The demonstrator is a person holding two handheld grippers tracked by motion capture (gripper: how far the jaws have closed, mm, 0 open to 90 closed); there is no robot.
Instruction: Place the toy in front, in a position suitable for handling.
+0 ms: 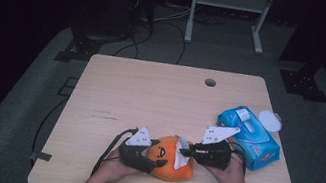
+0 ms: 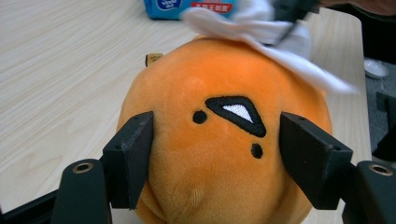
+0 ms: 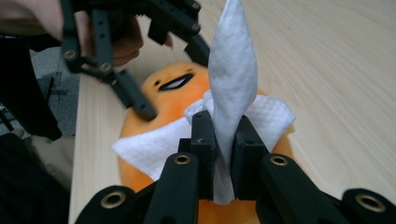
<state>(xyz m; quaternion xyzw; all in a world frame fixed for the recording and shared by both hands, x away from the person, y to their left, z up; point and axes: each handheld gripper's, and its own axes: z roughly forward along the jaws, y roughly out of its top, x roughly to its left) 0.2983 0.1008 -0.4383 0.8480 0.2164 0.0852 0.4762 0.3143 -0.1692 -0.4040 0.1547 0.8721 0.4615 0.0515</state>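
1. The orange plush toy (image 1: 174, 162) sits near the front edge of the wooden table (image 1: 150, 94), between the two grippers; the blue wipes pack (image 1: 249, 137) lies just beside it on the person's right
2. The left gripper (image 2: 217, 154) clasps the toy, one jaw pressed into each flank of its embroidered face, steadying it
3. The right gripper (image 3: 224, 149) is clenched on a white wipe (image 3: 233, 93), whose loose part drapes over the top of the toy
4. The toy looks soft and light: it likely yields under the jaws, so a hold low on its wide sides seems safest
5. The wipe is thin and limp; pinching a bunched fold, as here, should keep it from slipping, though hard dragging on the plush could tear it
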